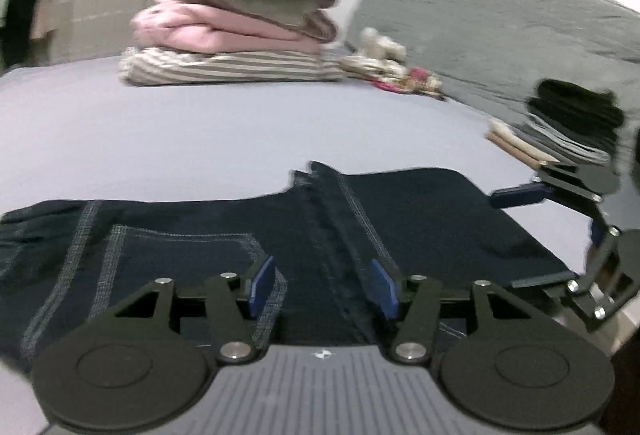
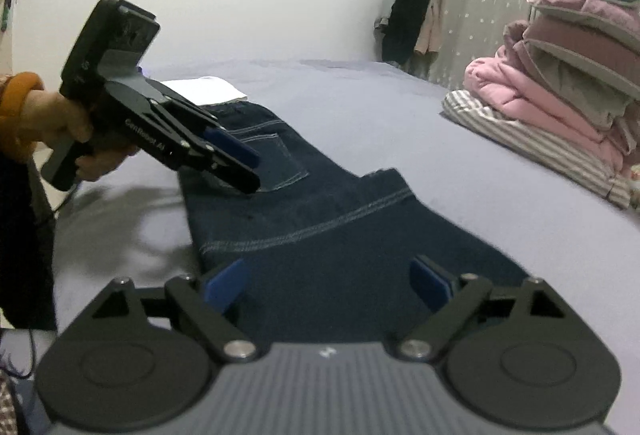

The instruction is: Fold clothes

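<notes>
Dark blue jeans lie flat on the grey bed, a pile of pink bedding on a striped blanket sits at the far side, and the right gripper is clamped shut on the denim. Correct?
Not quite. The right gripper is open, its blue pads apart above the jeans and gripping nothing, as the right wrist view shows. The jeans on the grey bed and the pink bedding on the striped blanket are as stated.

White lettering on the side of the left gripper (image 2: 236,165), seen from the right wrist camera, reads roughly "CenRobot AI". Small white marks on its black camera housing (image 2: 108,43) are too blurred to read. No other text is legible.
</notes>
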{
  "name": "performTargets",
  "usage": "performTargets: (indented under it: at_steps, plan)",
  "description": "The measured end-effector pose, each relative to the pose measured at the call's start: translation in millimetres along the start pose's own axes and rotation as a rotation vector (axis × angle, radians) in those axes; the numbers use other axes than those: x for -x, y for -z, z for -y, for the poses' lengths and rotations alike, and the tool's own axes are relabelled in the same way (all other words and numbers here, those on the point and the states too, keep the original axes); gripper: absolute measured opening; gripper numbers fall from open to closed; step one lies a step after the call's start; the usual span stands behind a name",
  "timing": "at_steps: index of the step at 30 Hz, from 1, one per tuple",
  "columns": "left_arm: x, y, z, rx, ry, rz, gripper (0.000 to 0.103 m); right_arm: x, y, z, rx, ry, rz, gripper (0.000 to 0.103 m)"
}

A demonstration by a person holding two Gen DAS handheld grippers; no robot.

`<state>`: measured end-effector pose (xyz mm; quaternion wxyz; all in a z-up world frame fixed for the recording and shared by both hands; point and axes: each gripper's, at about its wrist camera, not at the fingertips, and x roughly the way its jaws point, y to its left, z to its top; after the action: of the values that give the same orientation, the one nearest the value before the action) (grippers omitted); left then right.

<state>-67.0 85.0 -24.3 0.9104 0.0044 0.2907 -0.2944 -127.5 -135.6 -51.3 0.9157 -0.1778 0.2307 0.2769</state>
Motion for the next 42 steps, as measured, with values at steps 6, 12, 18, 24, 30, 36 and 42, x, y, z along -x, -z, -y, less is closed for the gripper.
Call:
performTargets:
  at_steps: [6, 12, 18, 24, 30, 36, 42]
  plan:
    - [8, -4, -4, 0.089, -0.134, 0.017, 0.071, -17, -14, -2, 0.004, 0.057, -0.029, 0.099]
    - [4, -7, -14, 0.216, -0.315, -0.043, 0.075, -34, -27, 6, -0.076, 0.125, -0.049, 0.102]
    - [0, -3, -35, 0.377, -0.513, -0.062, 0.075, -52, -31, 17, -0.140, 0.201, -0.098, 0.103]
    - [11, 2, -49, 0.460, -0.618, -0.024, 0.075, -64, -28, 25, -0.185, 0.241, -0.142, 0.103]
    - [13, 9, -73, 0.593, -0.665, -0.027, 0.076, -73, -29, 24, -0.187, 0.256, -0.160, 0.103]
    - [13, 16, -99, 0.771, -0.660, -0.034, 0.076, -81, -30, 21, -0.172, 0.258, -0.176, 0.103]
    - [14, 21, -115, 0.884, -0.613, -0.001, 0.076, -85, -27, 18, -0.164, 0.262, -0.194, 0.103]
